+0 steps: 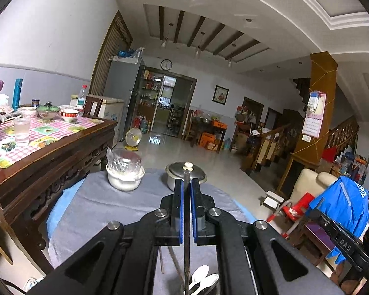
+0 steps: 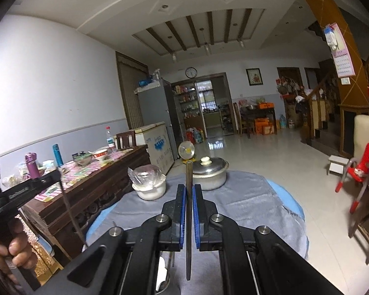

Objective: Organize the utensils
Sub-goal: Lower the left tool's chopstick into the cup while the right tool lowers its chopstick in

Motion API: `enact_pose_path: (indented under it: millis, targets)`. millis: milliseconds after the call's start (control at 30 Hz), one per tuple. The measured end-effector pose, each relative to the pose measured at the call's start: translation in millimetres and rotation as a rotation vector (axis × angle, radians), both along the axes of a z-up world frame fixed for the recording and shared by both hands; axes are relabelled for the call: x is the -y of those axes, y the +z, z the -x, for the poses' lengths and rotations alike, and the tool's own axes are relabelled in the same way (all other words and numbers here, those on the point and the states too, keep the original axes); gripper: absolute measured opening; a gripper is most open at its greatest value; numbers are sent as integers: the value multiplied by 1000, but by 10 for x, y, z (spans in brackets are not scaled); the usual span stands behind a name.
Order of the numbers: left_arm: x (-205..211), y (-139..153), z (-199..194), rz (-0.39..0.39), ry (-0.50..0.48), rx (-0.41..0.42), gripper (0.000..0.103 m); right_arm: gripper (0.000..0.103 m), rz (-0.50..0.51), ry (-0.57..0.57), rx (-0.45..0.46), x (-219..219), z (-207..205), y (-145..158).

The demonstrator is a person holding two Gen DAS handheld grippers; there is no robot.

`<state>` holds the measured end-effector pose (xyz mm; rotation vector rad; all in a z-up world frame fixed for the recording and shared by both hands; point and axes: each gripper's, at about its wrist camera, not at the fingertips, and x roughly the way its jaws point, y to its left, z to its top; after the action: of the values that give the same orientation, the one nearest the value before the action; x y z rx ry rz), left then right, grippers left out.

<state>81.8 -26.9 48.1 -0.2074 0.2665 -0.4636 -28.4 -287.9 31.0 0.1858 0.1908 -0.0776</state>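
Left wrist view: a thin dark chopstick [image 1: 187,233] is being pinched upright by the left gripper [image 1: 187,184] above white spoons [image 1: 204,279]; another dark chopstick [image 2: 189,221] is being pinched by the right gripper [image 2: 190,189], likely for pairing.

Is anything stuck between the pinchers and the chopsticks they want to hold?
No. The left gripper is already shut on a chopstick, and the right gripper is shut on another chopstick. Nothing sits between them.
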Motion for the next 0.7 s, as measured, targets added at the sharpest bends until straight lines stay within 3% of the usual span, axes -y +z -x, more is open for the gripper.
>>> enact_pose_path:
  millis: [300,700]
  targets:
    - [170,2,29,-4,10,21,5,6,1,60,17,-213,44,54]
    - [318,-121,-24,-19,33,-12,5,6,-15,110,-9,-389,-141,-73]
